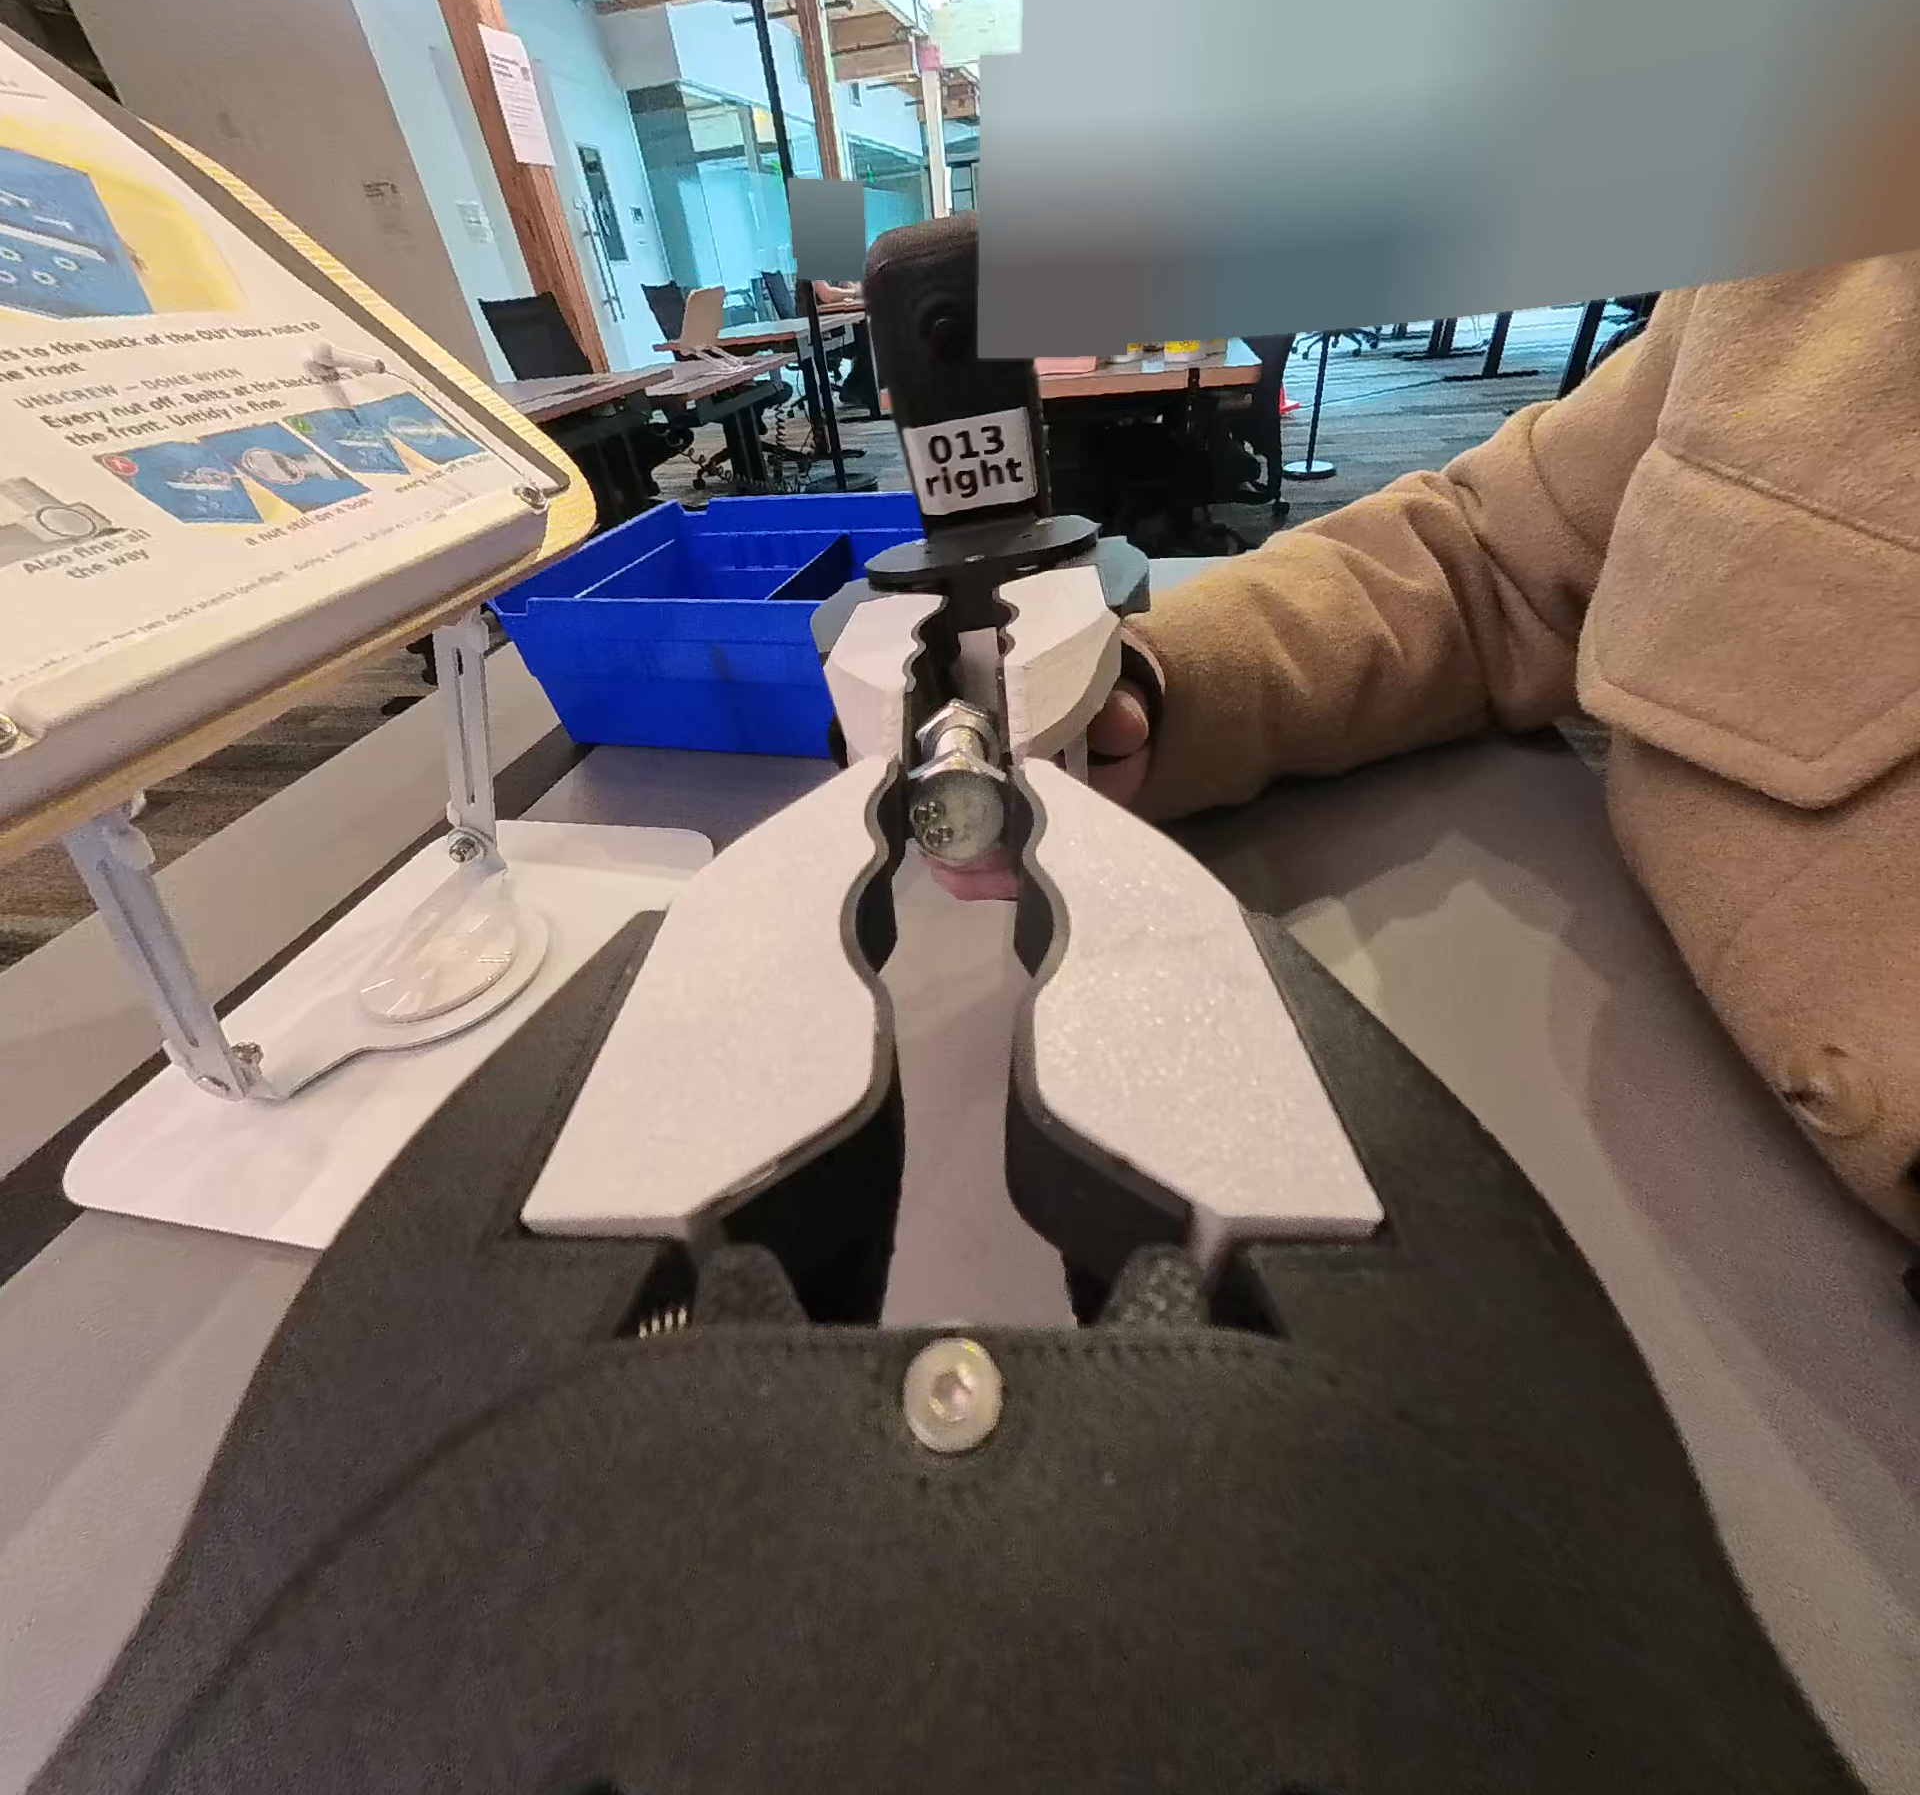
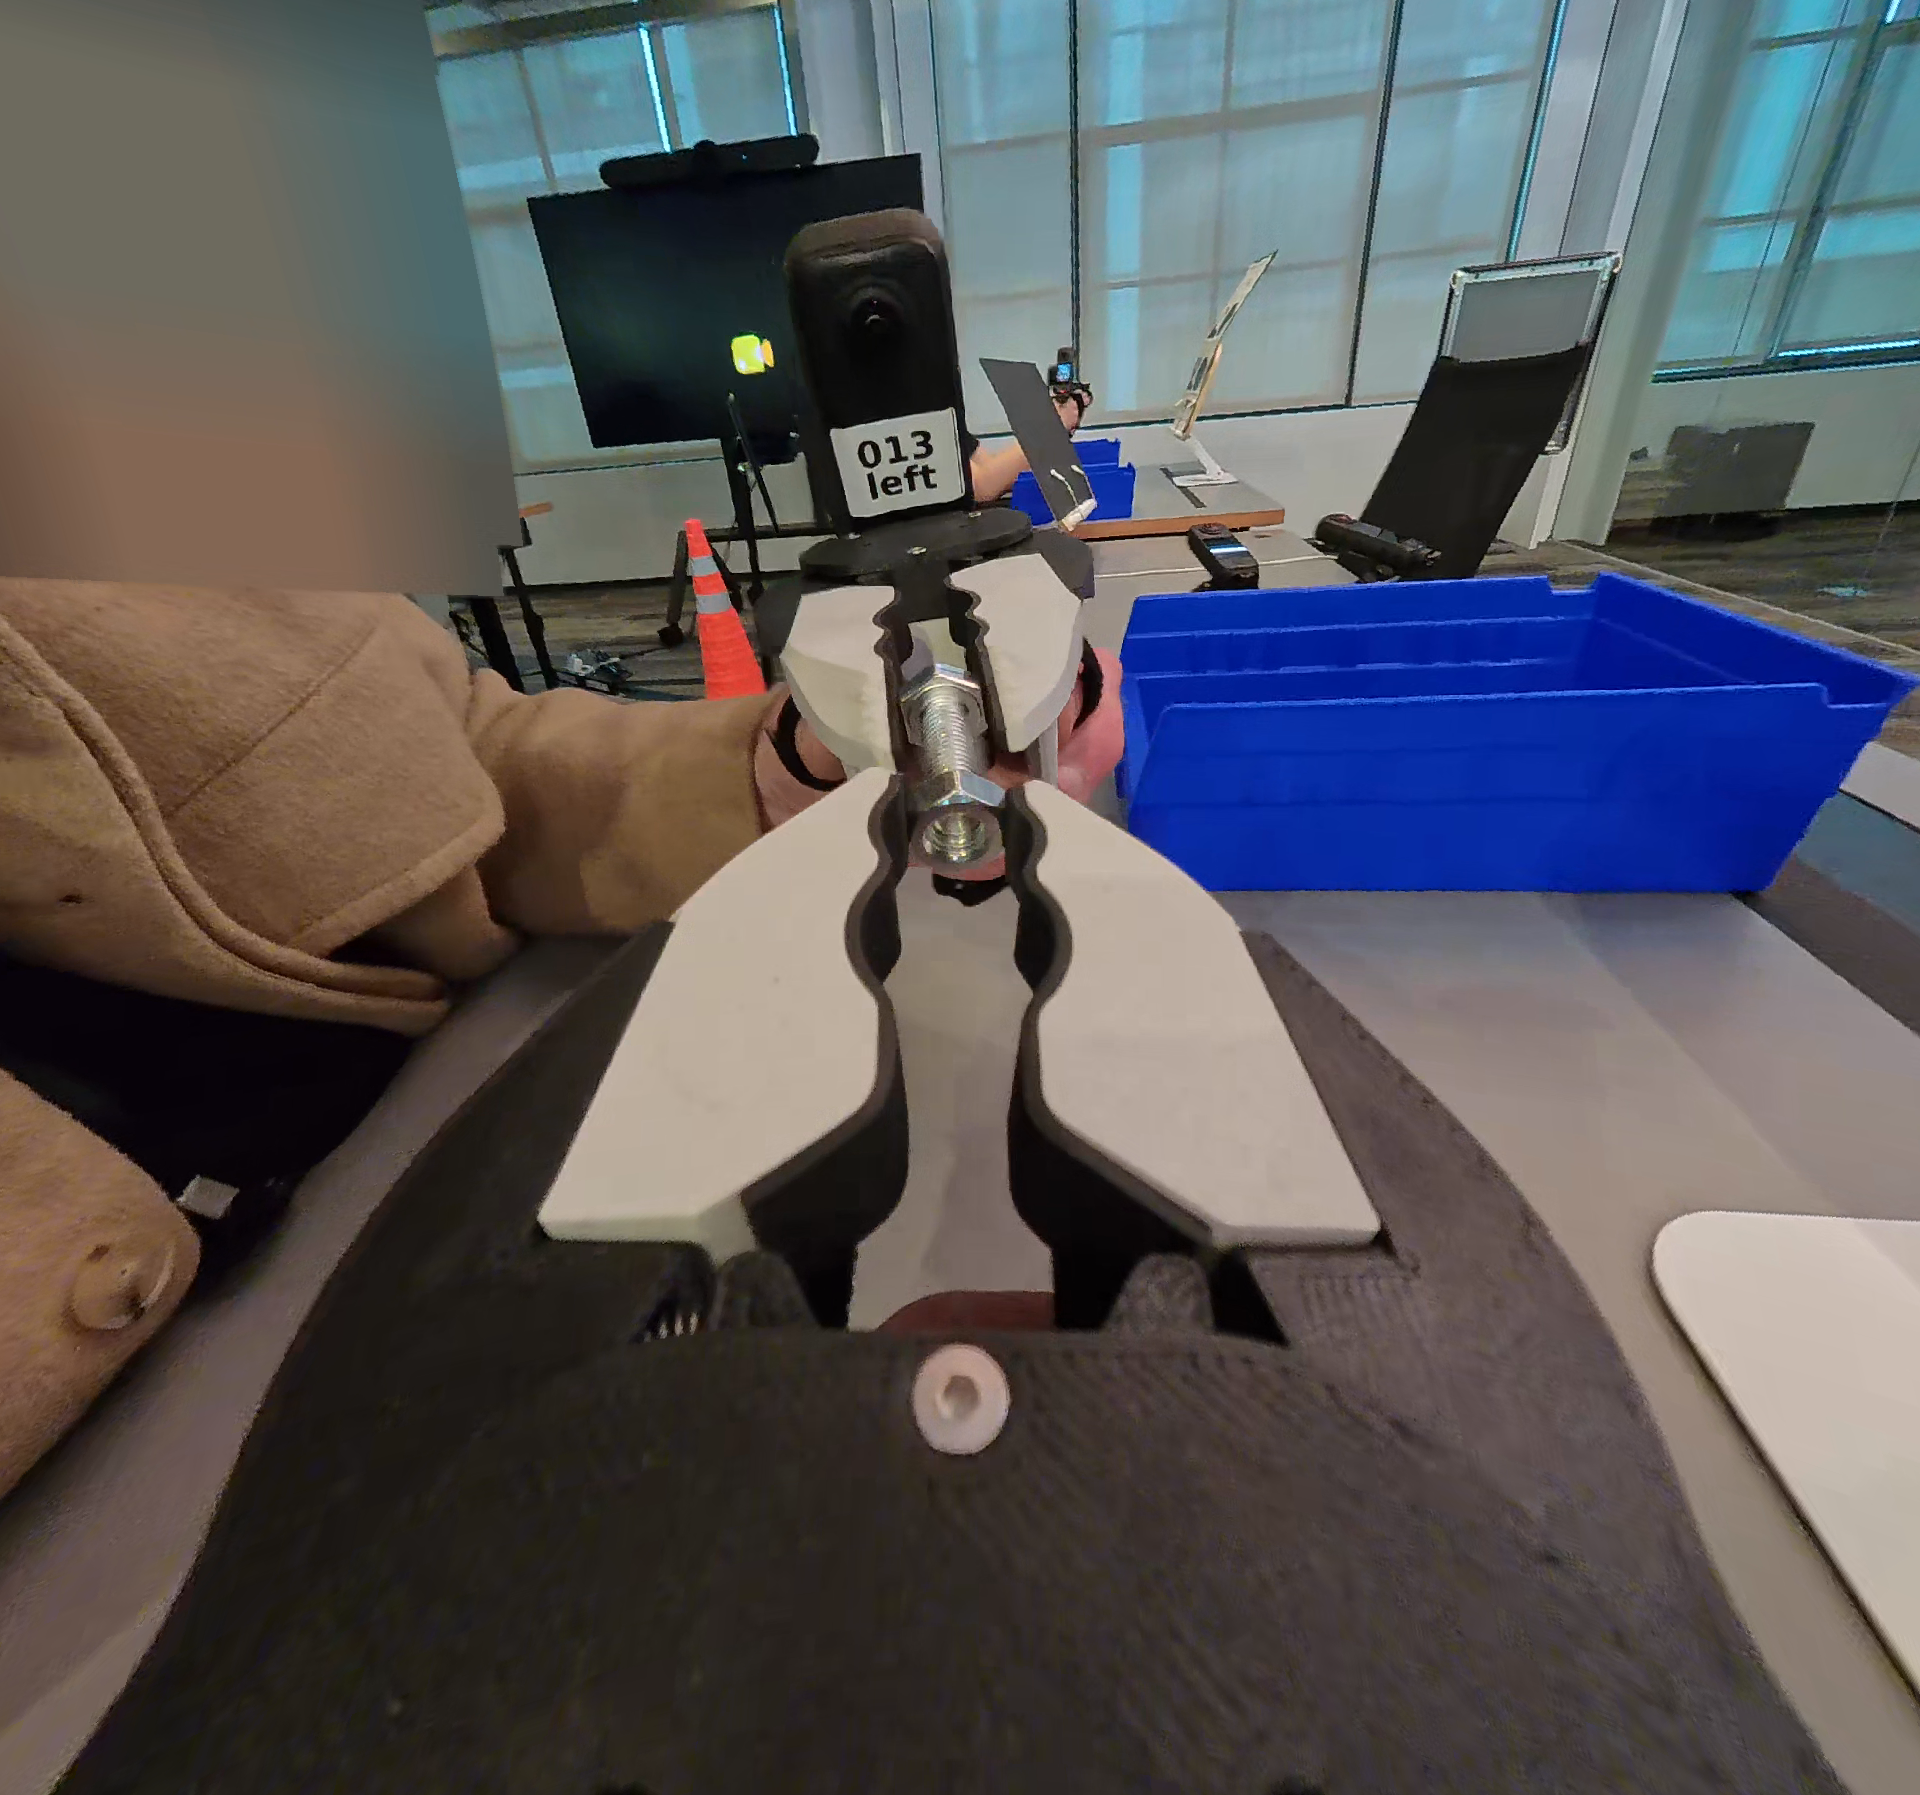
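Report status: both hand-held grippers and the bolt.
Left hand-held gripper shut on bolt head. Right hand-held gripper shut on nut. Blue bin behind, clear.

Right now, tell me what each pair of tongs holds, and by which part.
One bolt spans both. The left tongs clamp its hex head; the right tongs clamp the nut at its threaded end.

A large mosaic patch hides the person's head in both wrist views. The instruction board (image 1: 239, 415) is cut off by the left edge, its small print too fine to tell. The white pad (image 2: 1808, 1413) runs off the right edge. The bolt's (image 1: 956, 815) shank is hidden behind its head.
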Action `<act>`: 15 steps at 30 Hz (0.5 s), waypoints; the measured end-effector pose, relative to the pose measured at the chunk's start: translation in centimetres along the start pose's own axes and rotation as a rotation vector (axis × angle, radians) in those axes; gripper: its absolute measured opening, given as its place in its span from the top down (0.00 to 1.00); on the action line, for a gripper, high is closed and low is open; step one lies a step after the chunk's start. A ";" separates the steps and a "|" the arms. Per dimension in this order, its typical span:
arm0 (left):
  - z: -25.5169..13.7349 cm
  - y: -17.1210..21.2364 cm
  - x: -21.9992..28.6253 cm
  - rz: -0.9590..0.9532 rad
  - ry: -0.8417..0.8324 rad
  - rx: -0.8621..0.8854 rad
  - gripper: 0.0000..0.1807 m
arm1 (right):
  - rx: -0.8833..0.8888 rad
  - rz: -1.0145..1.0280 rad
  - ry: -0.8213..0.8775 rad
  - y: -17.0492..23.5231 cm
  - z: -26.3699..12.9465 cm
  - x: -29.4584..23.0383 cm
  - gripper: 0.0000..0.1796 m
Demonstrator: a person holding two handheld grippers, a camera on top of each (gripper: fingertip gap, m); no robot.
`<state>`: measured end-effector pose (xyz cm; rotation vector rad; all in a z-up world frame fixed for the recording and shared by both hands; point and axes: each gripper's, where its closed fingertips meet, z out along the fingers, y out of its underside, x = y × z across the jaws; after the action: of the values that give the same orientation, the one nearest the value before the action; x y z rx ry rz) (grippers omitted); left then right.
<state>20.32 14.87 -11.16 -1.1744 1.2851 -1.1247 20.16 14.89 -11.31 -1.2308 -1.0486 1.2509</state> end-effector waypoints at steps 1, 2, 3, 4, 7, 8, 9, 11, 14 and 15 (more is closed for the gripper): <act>0.0 0.1 -0.1 -0.028 0.003 -0.004 0.90 | -0.009 -0.022 0.011 0.1 0.0 0.1 0.90; 0.0 0.2 -0.1 -0.062 0.019 -0.009 0.90 | -0.024 -0.059 0.020 0.2 0.0 0.1 0.90; 0.0 0.2 -0.1 -0.096 0.033 -0.001 0.90 | -0.040 -0.115 0.041 0.2 0.0 0.1 0.90; 0.0 0.2 -0.2 -0.151 0.041 0.012 0.90 | -0.064 -0.210 0.082 0.3 0.0 0.3 0.90; 0.1 0.8 -0.4 -0.395 0.133 0.032 0.90 | -0.196 -0.586 0.200 0.6 -0.1 0.6 0.90; 0.2 0.9 -0.4 -0.470 0.162 0.049 0.90 | -0.241 -0.723 0.233 0.8 -0.2 0.7 0.90; 0.2 1.1 -0.3 -0.514 0.190 0.058 0.90 | -0.285 -0.843 0.256 0.9 -0.2 0.7 0.90; 0.2 1.0 -0.2 -0.583 0.229 0.086 0.90 | -0.332 -1.003 0.290 0.7 -0.2 0.6 0.90; 0.2 0.9 -0.2 -0.650 0.275 0.120 0.90 | -0.382 -1.197 0.341 0.4 -0.3 0.6 0.90; 0.1 0.9 -0.2 -0.676 0.291 0.133 0.90 | -0.396 -1.252 0.355 0.4 -0.2 0.6 0.90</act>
<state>20.41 15.13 -12.03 -1.4259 1.0146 -1.8993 20.40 15.40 -11.79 -0.7326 -1.4502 -0.1356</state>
